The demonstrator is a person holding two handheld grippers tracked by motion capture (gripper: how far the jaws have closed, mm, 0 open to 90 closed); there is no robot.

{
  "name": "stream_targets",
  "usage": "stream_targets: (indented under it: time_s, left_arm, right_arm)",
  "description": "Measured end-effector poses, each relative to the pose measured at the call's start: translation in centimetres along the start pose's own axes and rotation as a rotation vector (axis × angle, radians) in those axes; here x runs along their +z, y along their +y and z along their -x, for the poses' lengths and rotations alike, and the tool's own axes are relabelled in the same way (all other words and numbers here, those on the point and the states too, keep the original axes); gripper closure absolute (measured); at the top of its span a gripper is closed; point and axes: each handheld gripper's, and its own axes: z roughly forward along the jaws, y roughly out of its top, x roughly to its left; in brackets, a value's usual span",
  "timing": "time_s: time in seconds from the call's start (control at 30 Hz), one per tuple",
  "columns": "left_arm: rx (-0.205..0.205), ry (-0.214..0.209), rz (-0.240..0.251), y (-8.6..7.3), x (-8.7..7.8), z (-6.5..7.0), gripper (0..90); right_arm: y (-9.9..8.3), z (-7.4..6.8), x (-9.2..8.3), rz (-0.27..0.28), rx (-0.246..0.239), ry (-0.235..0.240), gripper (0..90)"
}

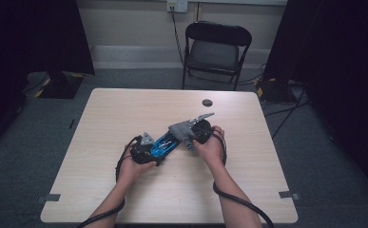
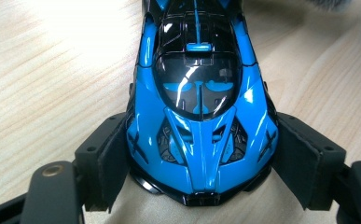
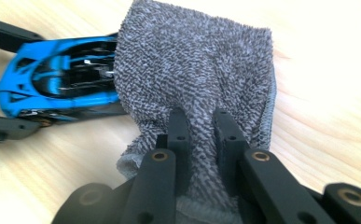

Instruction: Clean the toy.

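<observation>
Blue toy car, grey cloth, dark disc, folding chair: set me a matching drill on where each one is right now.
Things:
1. blue toy car
2. grey cloth
3. dark disc
4. folding chair

Places:
A. on the floor beyond the table
B. clamped in the right tongs, draped over the car's rear
C. alone on the table's far side
D. gripped at its nose by the left tongs

Pairs: 1-D, 2-B, 3-C, 4-A

I am in a plain test room, like a lab. My pale wooden table (image 1: 124, 114) stands on grey carpet (image 1: 314, 142). Tall black curtains (image 1: 34, 33) hang at both sides. A black folding chair (image 1: 216, 50) waits by the bare cream wall (image 1: 134, 21), and black cables (image 1: 286, 111) lie around.
</observation>
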Motion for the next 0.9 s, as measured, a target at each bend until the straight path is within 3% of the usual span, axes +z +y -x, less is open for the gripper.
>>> stream_targets:
  time_s: [0.1,0.17,0.3,0.4,0.53,0.9]
  left_arm:
    - [0.0,0.0,0.0,0.0,0.0,0.0,24.3]
    - [0.002,0.0,-0.001,0.0,0.0,0.0,24.4]
    - [-0.004,-0.003,0.0,0.0,0.0,0.0,24.3]
    - [-0.002,-0.002,0.0,0.0,0.0,0.0,24.3]
    - [0.0,0.0,0.0,0.0,0.0,0.0,24.3]
    - [0.001,0.001,0.0,0.0,0.0,0.0,24.3]
  right_arm:
    - [-0.4,0.5,-0.6,0.032,0.016,-0.007,79.8]
    - [-0.4,0.6,-1.1,0.063,0.014,0.018,79.7]
    - [-0.1,-0.3,-2.3,0.111,-0.048,0.085,79.6]
    - [0.0,-1.5,-2.7,0.111,-0.119,0.123,79.5]
    - [-0.4,-3.0,-2.9,0.101,-0.176,0.17,79.3]
    - [-1.5,-5.8,-1.8,0.05,-0.259,0.215,78.8]
